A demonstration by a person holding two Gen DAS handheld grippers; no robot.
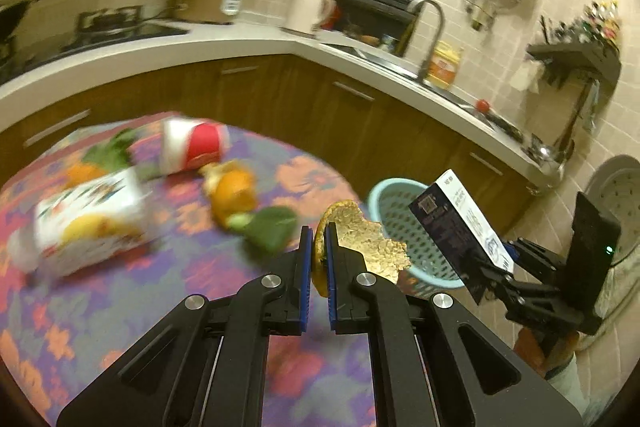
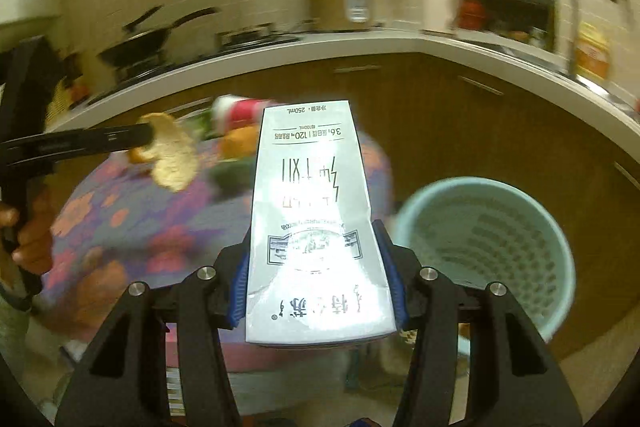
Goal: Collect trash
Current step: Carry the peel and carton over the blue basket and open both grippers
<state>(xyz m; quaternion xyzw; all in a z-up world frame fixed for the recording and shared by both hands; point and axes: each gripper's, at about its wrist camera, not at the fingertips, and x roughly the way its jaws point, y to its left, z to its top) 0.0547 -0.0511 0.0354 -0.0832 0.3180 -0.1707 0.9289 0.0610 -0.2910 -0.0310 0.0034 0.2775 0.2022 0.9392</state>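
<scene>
A piece of orange peel (image 1: 362, 241) is pinched between the nearly pressed-together jaws of the left gripper (image 1: 319, 259), and it is held clear of the desk (image 1: 200, 307) near its edge, close to the pale blue mesh basket (image 1: 416, 251) that stands beyond the desk. A silver milk carton (image 2: 316, 223) is clamped by its sides between the jaws of the right gripper (image 2: 318, 287), which are set about halfway and pressed on it; the basket (image 2: 492, 251) is seen to the right of it and lower down. The carrying step appears to be in hand, with both pieces lifted and neither yet over the rim. Each load would next need to be brought above the basket mouth before the jaws are spread. More trash is left on the flowered cloth: a red and white cup (image 1: 194, 147), a printed box (image 1: 88, 219), further peel (image 1: 232, 189) and green leaves (image 1: 270, 231).
</scene>
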